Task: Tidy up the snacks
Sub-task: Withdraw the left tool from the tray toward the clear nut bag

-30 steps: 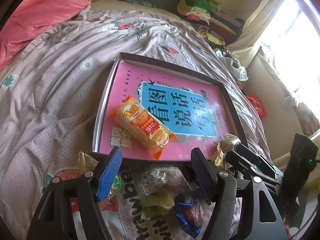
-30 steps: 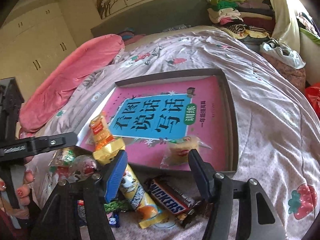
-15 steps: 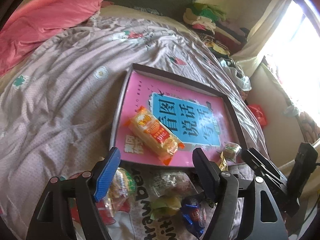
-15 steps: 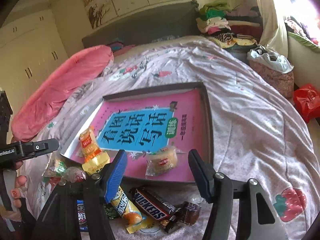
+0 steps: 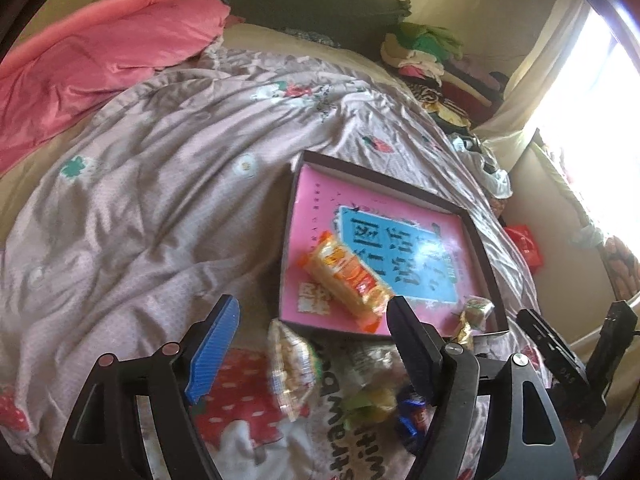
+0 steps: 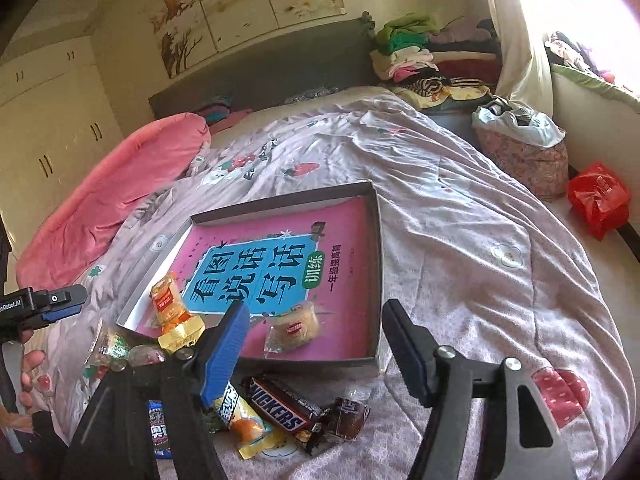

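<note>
Now, left wrist view: the left gripper point(image 5: 312, 336) is hanging open and empty over loose snacks point(image 5: 292, 372) on the bed point(image 5: 140, 208), near the tray point(image 5: 290, 216).

Right wrist view: the right gripper point(image 6: 316, 336), jaws just widening, is holding nothing; it should be dropping squarely over the Snickers bar point(image 6: 280, 404).

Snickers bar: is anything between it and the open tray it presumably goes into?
Only the tray's low near wall separates them. The Snickers bar lies on the quilt just in front of that wall, so it must be lifted over. Inside, a small wrapped cake sits near that edge; the floor beside it is free.
</note>
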### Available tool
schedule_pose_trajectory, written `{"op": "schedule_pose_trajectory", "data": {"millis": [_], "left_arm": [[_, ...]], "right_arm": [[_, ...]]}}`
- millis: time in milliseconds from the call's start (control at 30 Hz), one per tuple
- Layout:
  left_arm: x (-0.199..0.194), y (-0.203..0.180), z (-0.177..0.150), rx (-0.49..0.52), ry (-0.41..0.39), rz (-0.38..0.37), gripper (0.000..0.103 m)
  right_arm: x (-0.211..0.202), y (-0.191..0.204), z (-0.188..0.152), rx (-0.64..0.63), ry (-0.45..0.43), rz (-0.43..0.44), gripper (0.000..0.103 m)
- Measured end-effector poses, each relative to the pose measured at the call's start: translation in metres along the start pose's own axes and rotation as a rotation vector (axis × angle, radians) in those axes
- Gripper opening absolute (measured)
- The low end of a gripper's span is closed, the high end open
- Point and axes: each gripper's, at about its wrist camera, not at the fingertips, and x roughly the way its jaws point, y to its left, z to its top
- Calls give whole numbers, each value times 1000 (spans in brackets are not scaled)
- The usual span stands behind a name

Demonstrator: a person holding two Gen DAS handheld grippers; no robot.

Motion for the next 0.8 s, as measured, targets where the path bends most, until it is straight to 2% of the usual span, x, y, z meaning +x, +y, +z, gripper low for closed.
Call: {"op": "schedule_pose_trajectory", "data": {"millis": [267,533,800], "left_arm": [[-6,17,-12,16,10,48,78],[-7,27,-23,10,38,47,78],[-2,18,-30,29,60,49,78]], "right_arm": [[-5,9,-8,-18,12,5,71],[-5,25,-16,-52,33,24,71],[-7,37,-28,-73,73,45,71]]}}
